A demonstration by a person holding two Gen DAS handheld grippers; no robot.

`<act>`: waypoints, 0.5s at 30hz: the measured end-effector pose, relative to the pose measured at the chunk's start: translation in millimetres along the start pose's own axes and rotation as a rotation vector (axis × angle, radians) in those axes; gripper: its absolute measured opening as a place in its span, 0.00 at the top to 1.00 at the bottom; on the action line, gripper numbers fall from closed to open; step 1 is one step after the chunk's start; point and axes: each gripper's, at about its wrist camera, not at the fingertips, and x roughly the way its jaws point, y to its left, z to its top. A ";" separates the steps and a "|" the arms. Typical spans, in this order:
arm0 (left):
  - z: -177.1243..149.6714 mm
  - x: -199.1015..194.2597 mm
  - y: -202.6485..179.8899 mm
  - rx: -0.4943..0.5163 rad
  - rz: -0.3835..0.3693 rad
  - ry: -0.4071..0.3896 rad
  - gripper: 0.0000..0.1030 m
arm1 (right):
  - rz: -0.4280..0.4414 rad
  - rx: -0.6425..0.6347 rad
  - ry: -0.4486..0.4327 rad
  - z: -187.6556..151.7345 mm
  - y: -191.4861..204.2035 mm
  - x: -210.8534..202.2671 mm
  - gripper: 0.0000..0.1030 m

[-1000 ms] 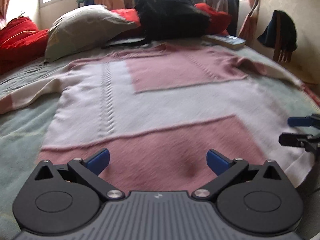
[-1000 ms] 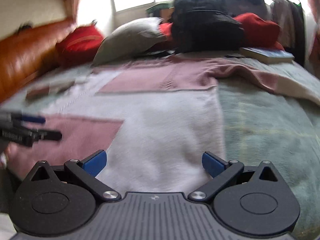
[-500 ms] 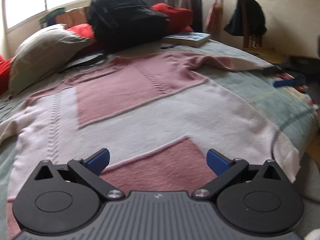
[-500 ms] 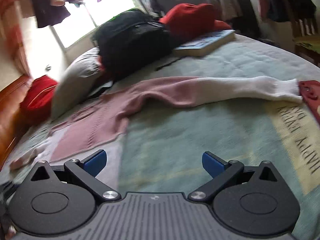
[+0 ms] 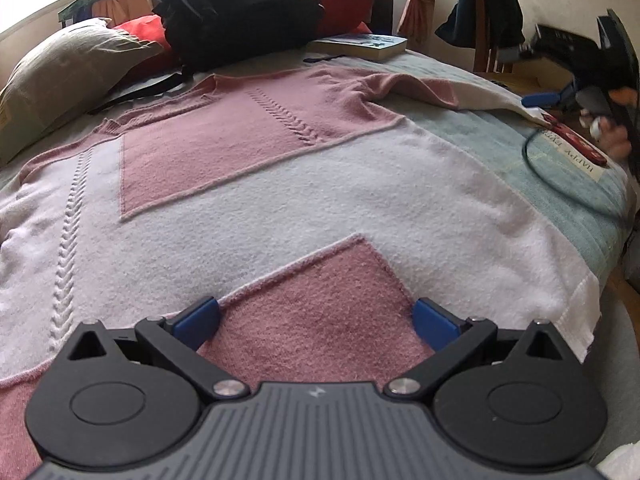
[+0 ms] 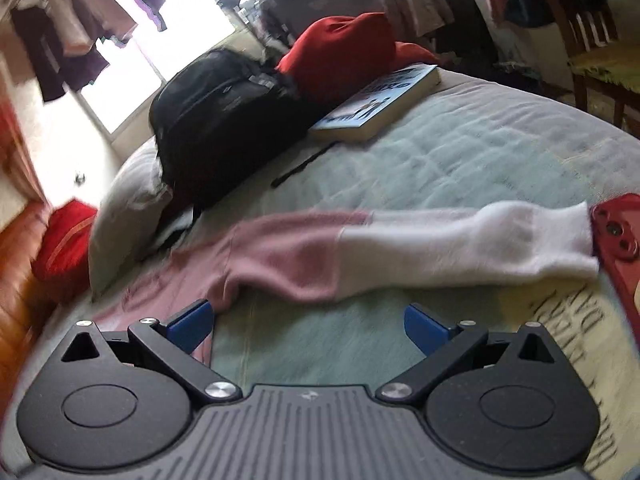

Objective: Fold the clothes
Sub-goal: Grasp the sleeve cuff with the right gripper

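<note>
A pink and white knit sweater [image 5: 280,184] lies flat, spread on a bed. My left gripper [image 5: 316,320] is open and empty, low over the sweater's pink hem panel. My right gripper [image 6: 306,326] is open and empty, above the bedspread just in front of the sweater's right sleeve [image 6: 400,248], which stretches out sideways with its white cuff at the right. The right gripper also shows in the left wrist view [image 5: 560,98], near the sleeve's end at the far right.
A black backpack [image 5: 236,12], a grey pillow [image 5: 60,76], red cushions [image 6: 344,52] and a book [image 6: 380,100] lie at the head of the bed. A red phone [image 6: 616,232] lies by the cuff. A wooden chair [image 6: 600,48] stands to the right.
My right gripper has swung right, from over the sweater's body to in front of the right sleeve. My left gripper has turned right and dropped a little closer to the hem.
</note>
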 end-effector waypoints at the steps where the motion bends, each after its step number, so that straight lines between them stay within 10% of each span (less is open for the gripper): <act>1: 0.0 0.1 -0.1 0.001 0.000 0.001 0.01 | 0.007 0.015 -0.003 7.3 -4.6 1.0 0.00; 15: -0.8 4.1 2.2 0.007 -0.009 -0.013 0.01 | 0.091 0.311 0.018 -10.4 -73.0 31.6 0.00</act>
